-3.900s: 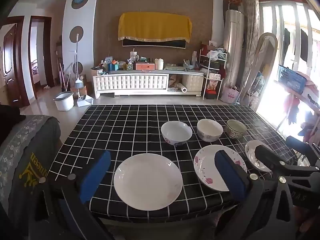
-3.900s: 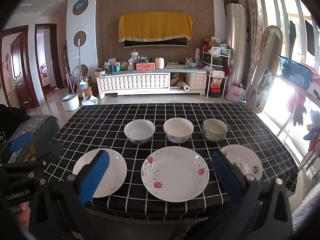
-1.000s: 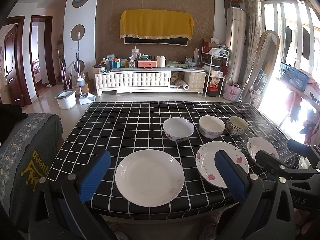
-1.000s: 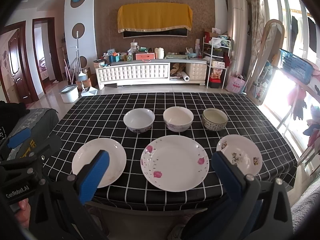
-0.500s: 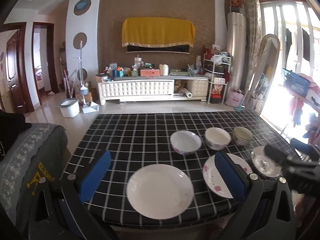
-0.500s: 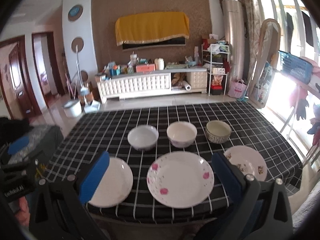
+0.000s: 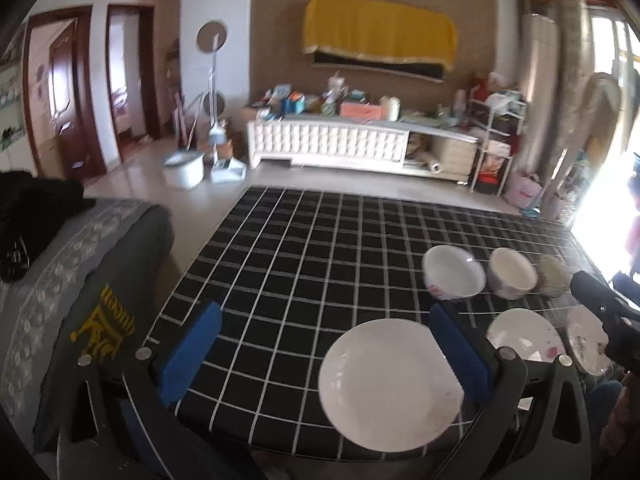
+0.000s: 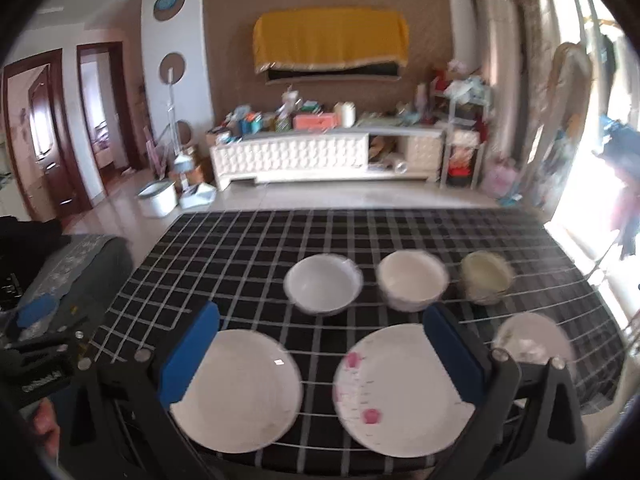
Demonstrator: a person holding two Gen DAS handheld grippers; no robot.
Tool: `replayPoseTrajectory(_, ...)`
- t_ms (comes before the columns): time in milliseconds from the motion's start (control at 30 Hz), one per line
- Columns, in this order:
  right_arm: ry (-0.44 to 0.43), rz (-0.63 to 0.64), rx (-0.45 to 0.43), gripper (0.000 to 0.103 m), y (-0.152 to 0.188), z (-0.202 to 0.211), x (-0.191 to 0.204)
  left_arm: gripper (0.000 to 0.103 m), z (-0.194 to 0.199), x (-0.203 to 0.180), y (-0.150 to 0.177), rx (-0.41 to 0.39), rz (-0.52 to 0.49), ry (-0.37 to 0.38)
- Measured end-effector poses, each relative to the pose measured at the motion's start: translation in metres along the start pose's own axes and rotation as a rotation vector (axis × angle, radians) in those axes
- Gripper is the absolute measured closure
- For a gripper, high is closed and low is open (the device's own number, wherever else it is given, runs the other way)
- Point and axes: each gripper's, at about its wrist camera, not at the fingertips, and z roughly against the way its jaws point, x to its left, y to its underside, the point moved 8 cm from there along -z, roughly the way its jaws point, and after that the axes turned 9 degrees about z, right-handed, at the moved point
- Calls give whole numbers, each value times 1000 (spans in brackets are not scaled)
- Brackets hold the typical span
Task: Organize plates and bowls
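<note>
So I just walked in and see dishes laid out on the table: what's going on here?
A person holds a two-finger gripper in each hand over a checked table. Three plates sit in the near row: a plain white plate, a pink-flowered plate and a small patterned plate. Three bowls stand behind them. The left gripper and right gripper are both open and hold nothing. Nothing is stacked yet.

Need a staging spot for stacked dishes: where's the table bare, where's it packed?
Bare: the checked black tablecloth left of the white bowl and plain white plate, and the whole far strip behind the three bowls. Crowded: the near right, where pink-flowered plate, small patterned plate, cream bowl and greenish bowl sit close together.
</note>
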Motion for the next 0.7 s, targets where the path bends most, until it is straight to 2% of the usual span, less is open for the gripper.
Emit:
replayPoseTrajectory(67,-11,27,31,0,3,-15,9,0,-15,6,3,38,14,-10)
replayPoseTrajectory(200,-17,70,104,0,14,-45,25,0,-47,15,11,95,-26,-40)
replayPoseTrajectory(300,-40,63,166,0,27,-66,29,0,-67,20,23,161,-14,-28)
replayPoseTrajectory(467,-29,86,241,1,50,-93,32,0,-98,25,48,253,-29,-7)
replayPoseTrajectory(567,-58,100,285,9,63,-107,37,0,-111,25,63,307,-36,5)
replayPoseTrajectory(700,-94,97,361,18,84,-123,41,10,-126,24,81,359,-48,17)
